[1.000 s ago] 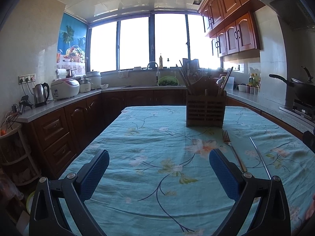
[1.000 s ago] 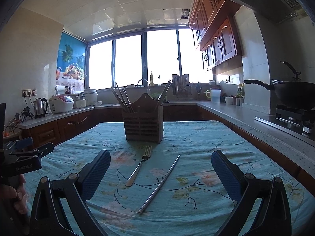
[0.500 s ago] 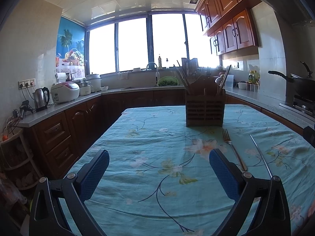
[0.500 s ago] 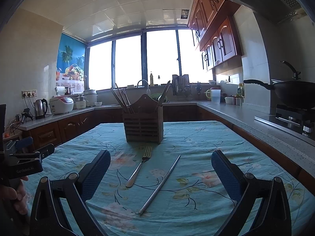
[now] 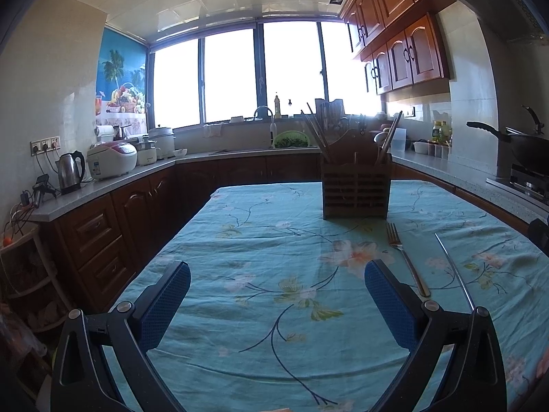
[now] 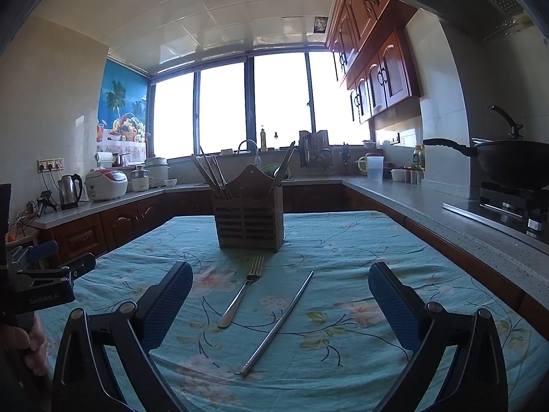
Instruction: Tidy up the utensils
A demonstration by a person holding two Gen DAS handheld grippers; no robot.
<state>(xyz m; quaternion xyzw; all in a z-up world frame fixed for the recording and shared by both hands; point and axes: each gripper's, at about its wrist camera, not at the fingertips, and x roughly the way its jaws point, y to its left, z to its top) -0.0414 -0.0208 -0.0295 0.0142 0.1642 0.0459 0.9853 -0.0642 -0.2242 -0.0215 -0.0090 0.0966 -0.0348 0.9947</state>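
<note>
Hovering low over the table [image 6: 343, 240], the right gripper [image 6: 280, 295] is spread wide and empty; the fork [image 6: 242, 293] and chopsticks [image 6: 279, 321] lie flat just ahead of it, before the holder [image 6: 248, 225]. The left gripper [image 5: 277, 295] is spread too, over bare cloth [image 5: 274, 257]. I think thin metal lying flat may slip from the pads, or these may catch cloth.

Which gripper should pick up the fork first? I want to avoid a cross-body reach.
Right. The fork lies between the open right gripper fingers, straight ahead. From the left gripper, it sits off to the right, beyond its right finger.
</note>
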